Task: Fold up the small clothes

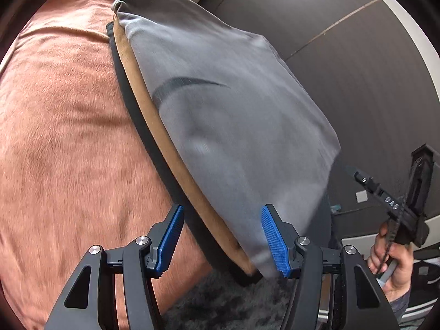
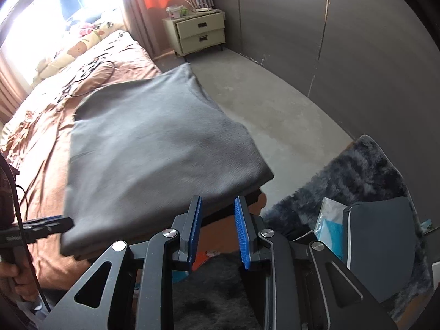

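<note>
A grey garment [image 1: 220,115], folded into a flat rectangle with a dark curved mark on top, lies on the corner of the bed [image 1: 60,137] and overhangs its edge. My left gripper [image 1: 222,210] is open above that edge, and its right finger overlaps the cloth's near border without pinching it. In the right wrist view the garment [image 2: 154,148] lies just beyond my right gripper [image 2: 217,200], which is open with a narrow gap and nothing between the pads. The left gripper [image 2: 64,223] shows side-on at the cloth's left corner. A hand [image 1: 393,261] holds the right gripper [image 1: 360,178] off to the right.
The bed has a brown fuzzy blanket with a cable [image 2: 90,71] on it and pillows [image 2: 82,44] at its head. A cream nightstand [image 2: 199,34] stands by the dark wall. A bare grey floor [image 2: 275,104], a dark shaggy rug [image 2: 343,181] and a dark grey cushion [image 2: 385,247] lie to the right.
</note>
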Demonstrator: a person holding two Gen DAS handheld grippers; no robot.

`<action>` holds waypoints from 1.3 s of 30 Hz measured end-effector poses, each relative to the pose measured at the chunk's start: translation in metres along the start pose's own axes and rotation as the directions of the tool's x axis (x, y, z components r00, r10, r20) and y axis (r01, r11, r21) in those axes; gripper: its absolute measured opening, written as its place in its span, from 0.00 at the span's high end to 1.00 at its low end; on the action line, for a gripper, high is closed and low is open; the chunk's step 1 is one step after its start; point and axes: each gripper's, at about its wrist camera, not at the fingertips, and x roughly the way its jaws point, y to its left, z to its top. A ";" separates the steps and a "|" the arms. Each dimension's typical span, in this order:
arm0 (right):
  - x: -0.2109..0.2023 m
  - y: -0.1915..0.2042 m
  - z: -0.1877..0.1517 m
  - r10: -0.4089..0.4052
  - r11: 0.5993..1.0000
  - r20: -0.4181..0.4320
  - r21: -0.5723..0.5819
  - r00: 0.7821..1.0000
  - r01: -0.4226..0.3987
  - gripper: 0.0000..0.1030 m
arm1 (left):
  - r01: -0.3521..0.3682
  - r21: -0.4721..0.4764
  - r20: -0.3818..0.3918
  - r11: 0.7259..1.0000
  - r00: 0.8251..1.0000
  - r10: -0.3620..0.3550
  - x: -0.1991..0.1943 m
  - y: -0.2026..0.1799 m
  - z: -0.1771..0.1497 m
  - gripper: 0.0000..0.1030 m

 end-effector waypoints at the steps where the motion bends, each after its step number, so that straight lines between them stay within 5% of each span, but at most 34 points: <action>1: -0.007 0.003 -0.003 -0.004 1.000 0.007 -0.005 1.000 0.004 0.61 | -0.004 0.006 0.002 1.000 1.000 0.004 -0.002 -0.003 -0.002 0.41; 3: -0.023 0.007 -0.010 -0.009 1.000 0.027 0.000 1.000 0.010 0.36 | -0.006 0.014 0.010 1.000 1.000 0.006 -0.011 -0.009 -0.007 0.41; 8: -0.056 0.013 -0.021 0.012 1.000 0.051 0.018 0.999 -0.013 0.22 | -0.027 0.057 0.041 0.998 0.999 0.024 -0.042 -0.022 -0.018 0.40; 15: -0.102 0.031 -0.037 0.026 1.000 0.086 0.009 0.996 -0.027 0.18 | -0.055 0.111 0.146 0.992 0.989 0.039 -0.101 -0.034 -0.031 0.07; 21: -0.138 0.061 -0.047 -0.017 1.000 0.120 -0.007 0.993 0.018 0.01 | -0.095 0.176 0.234 0.980 0.971 0.052 -0.155 -0.042 -0.054 0.01; 33: -0.209 0.125 -0.093 -0.019 0.999 0.193 -0.046 0.981 0.029 0.00 | -0.146 0.246 0.362 0.958 0.931 0.049 -0.254 -0.035 -0.108 0.00; 39: -0.231 0.145 -0.107 -0.011 0.997 0.221 -0.069 0.975 0.026 0.00 | -0.169 0.233 0.442 0.958 0.896 0.050 -0.302 -0.027 -0.137 0.00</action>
